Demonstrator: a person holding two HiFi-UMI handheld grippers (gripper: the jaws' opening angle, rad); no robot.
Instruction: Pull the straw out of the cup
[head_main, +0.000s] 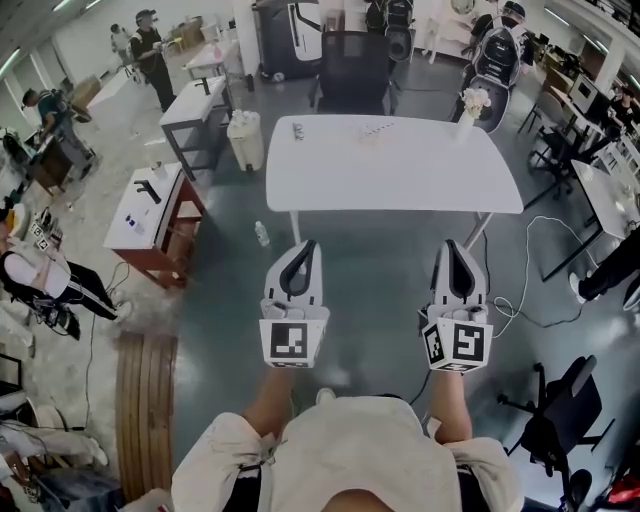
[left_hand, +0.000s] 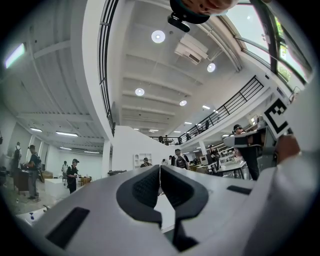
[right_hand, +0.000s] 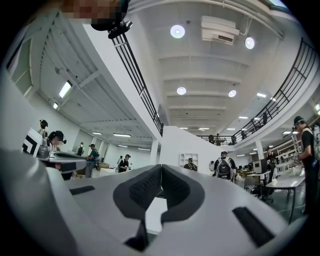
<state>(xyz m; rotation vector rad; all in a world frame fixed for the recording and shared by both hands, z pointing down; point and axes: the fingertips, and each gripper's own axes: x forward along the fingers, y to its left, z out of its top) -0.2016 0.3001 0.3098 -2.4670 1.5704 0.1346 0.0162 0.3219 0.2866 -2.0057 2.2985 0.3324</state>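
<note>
A white table (head_main: 390, 175) stands ahead of me in the head view. Near its far right corner is a small pale cup-like object (head_main: 471, 102) with something sticking out of its top; it is too small to tell a straw. Two small items (head_main: 298, 130) (head_main: 377, 131) lie near the far edge. My left gripper (head_main: 307, 244) and right gripper (head_main: 453, 244) are held side by side over the floor, short of the table, both shut and empty. In the left gripper view the left gripper (left_hand: 160, 175) has its pads together; the right gripper (right_hand: 161, 175) shows the same in its own view.
A black chair (head_main: 352, 65) stands behind the table. To the left are a white bin (head_main: 246, 140), a grey bench (head_main: 195, 110) and a red-framed side table (head_main: 150, 215). A bottle (head_main: 262, 234) lies on the floor. An office chair (head_main: 560, 420) and cables (head_main: 540, 290) are at the right.
</note>
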